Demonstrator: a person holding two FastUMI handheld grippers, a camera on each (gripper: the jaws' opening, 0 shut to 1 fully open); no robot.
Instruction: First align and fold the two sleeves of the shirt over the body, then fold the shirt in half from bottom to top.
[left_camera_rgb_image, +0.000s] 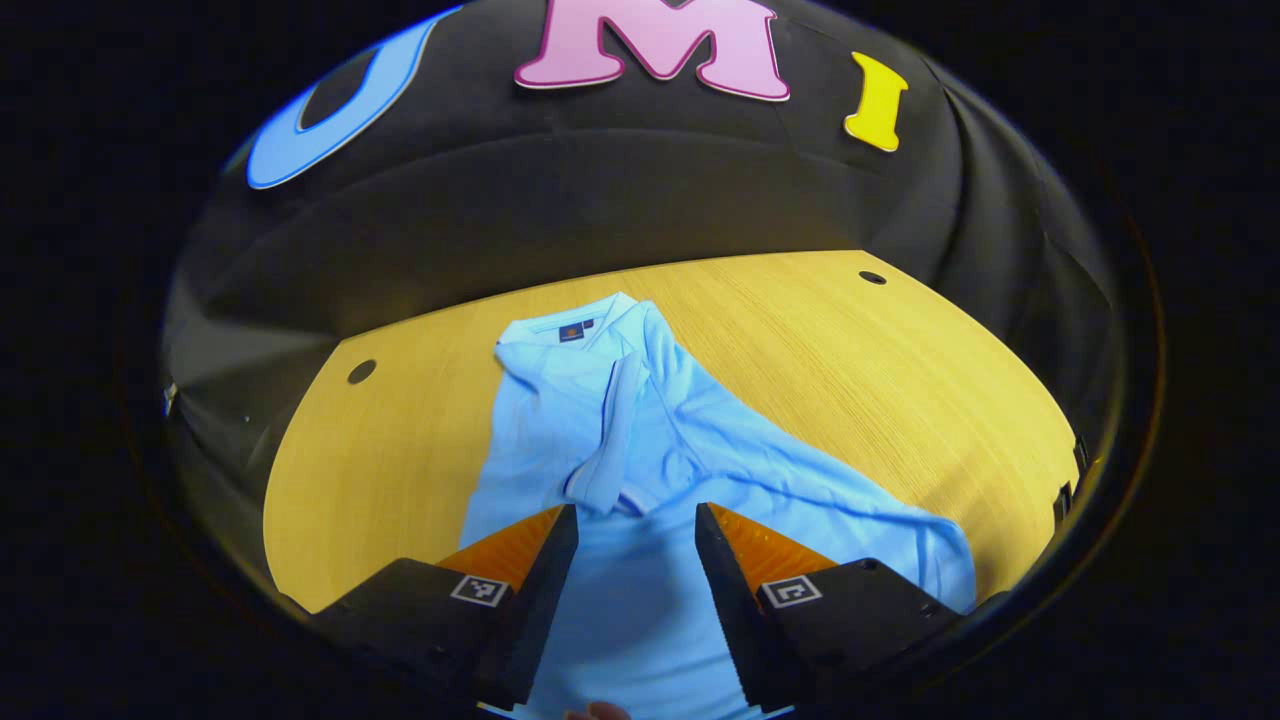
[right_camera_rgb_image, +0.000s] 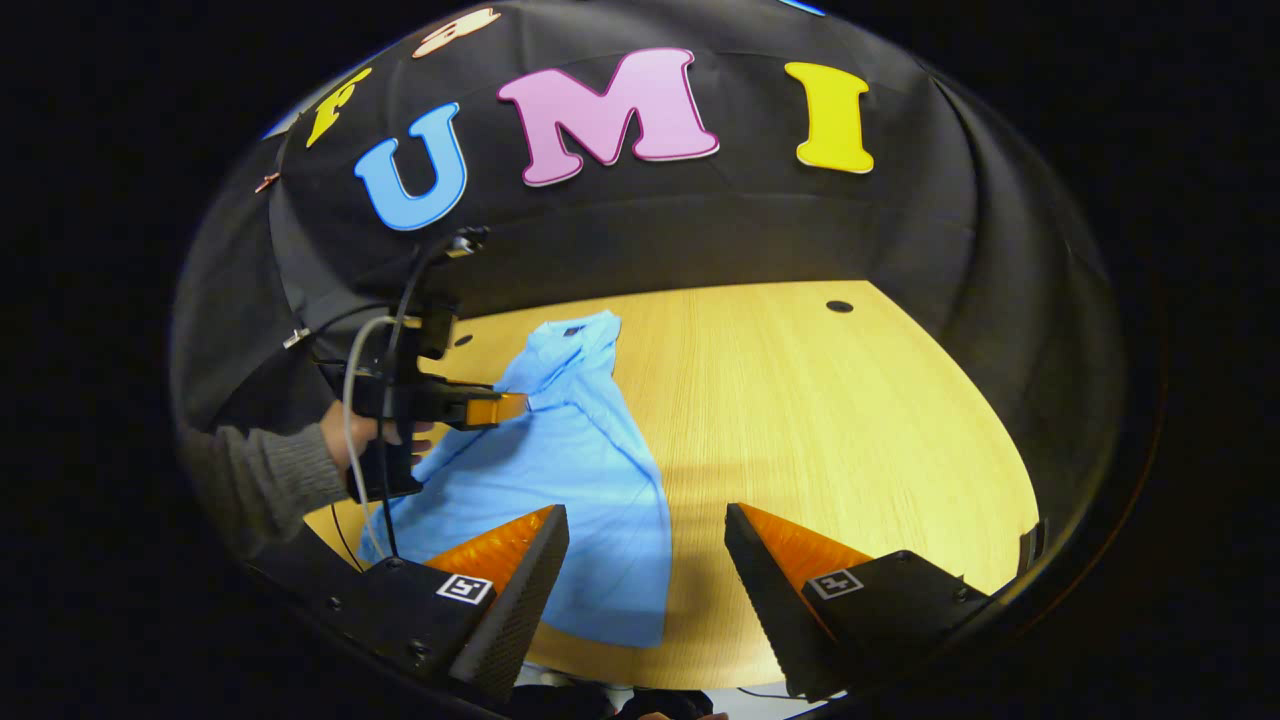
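Shirt (left_camera_rgb_image: 640, 470) lies flat on the table (left_camera_rgb_image: 850, 360), collar at 12 o'clock, long axis running 12 to 6. Left tool (left_camera_rgb_image: 636, 560) hangs right over its body, jaws wide, nearer; right tool (right_camera_rgb_image: 645, 570), wide too, sits off its right edge.

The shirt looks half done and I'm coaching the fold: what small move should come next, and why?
Probably bring the right gripper down onto the right sleeve. In the left gripper view one sleeve already lies folded over the shirt body, while this one still trails out onto the table. Both grippers are open and hold nothing; the left gripper hovers above the body.
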